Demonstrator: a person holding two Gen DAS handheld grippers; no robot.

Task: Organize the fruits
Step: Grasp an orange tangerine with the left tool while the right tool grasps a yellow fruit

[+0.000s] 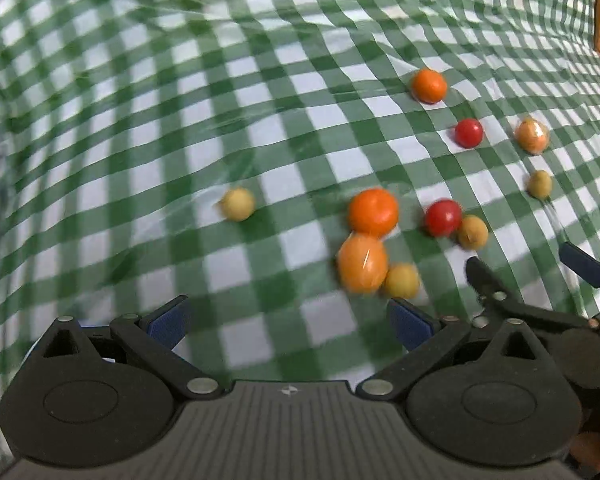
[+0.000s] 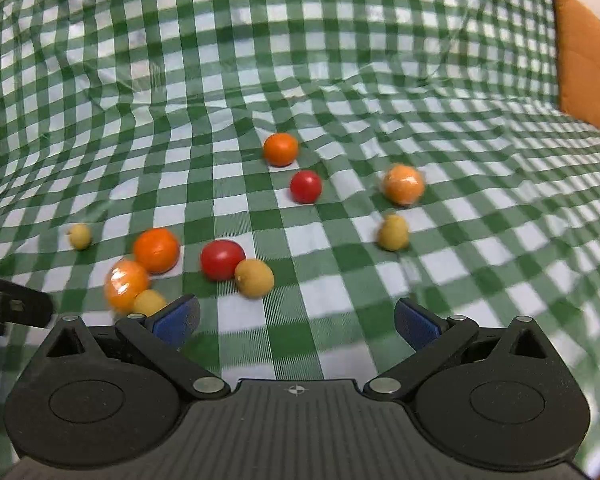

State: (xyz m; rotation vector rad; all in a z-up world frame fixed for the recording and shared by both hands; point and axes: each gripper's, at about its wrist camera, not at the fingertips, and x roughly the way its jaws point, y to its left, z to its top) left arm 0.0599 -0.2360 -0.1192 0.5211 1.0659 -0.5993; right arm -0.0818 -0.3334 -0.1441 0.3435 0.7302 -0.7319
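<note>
On wrinkled checked cloth [image 2: 340, 80], round glossy fruits [image 2: 156, 250] (some plastic-wrapped) lie scattered.

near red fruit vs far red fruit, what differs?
The near red fruit touches a yellow fruit; the far red fruit stands apart from its neighbours. The near one lies close to the open right gripper; the far one sits further back, just below an orange fruit. Both are round, glossy red, and rest on the checked cloth.

Before us, ten fruits [image 2: 222, 260] scattered on the cloth [image 2: 300, 60], a cushion [image 2: 588, 76] behind at right
</note>
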